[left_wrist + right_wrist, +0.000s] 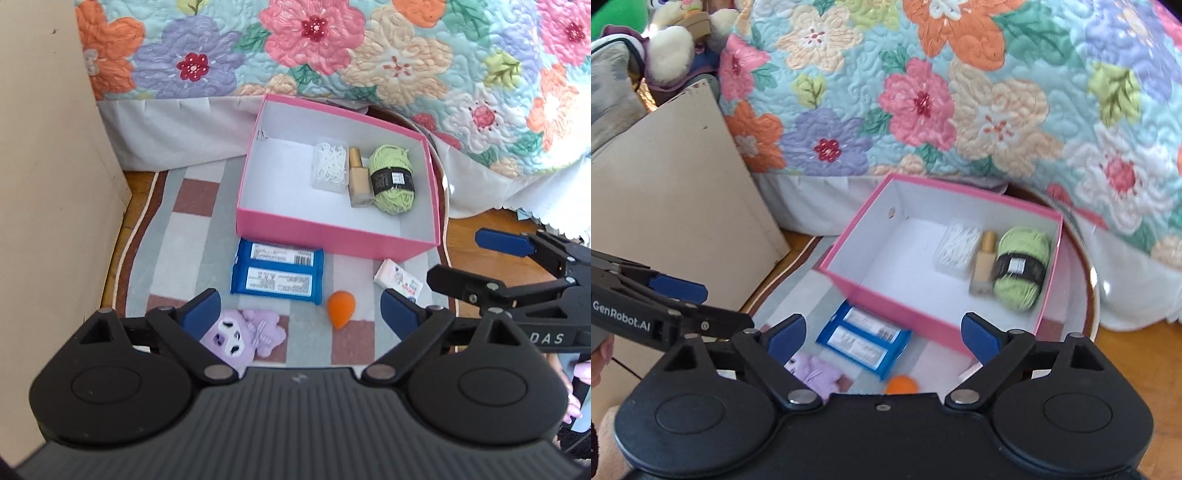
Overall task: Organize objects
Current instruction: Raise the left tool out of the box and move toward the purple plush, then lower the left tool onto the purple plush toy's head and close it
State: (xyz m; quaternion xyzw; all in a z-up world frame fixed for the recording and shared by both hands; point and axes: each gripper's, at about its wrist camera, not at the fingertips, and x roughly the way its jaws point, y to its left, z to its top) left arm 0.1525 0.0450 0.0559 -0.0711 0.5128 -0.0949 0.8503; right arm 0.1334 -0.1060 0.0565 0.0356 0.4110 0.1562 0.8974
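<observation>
A pink box (pixel 332 236) (pixel 897 314) with a white inside stands on a striped rug. At its right end lie a clear box of cotton swabs (pixel 330 166), a gold-capped bottle (pixel 358 177) and a green yarn ball (pixel 391 177) (pixel 1021 267). In front of the box lie a blue twin pack (pixel 277 275) (pixel 864 341), an orange teardrop sponge (pixel 340 308), a purple plush (pixel 243 334) and a small white packet (pixel 397 280). My left gripper (pixel 301 312) hangs open above the sponge and plush, holding nothing. My right gripper (pixel 882 334) (pixel 458 258) is open and empty too, over the box's near right corner.
A bed with a floral quilt (pixel 369 55) and white skirt stands behind the box. A beige panel (pixel 48 184) rises at the left. The rug (pixel 192 221) lies on a wood floor (pixel 1126 350). Plush toys (pixel 668 48) sit at the far left in the right wrist view.
</observation>
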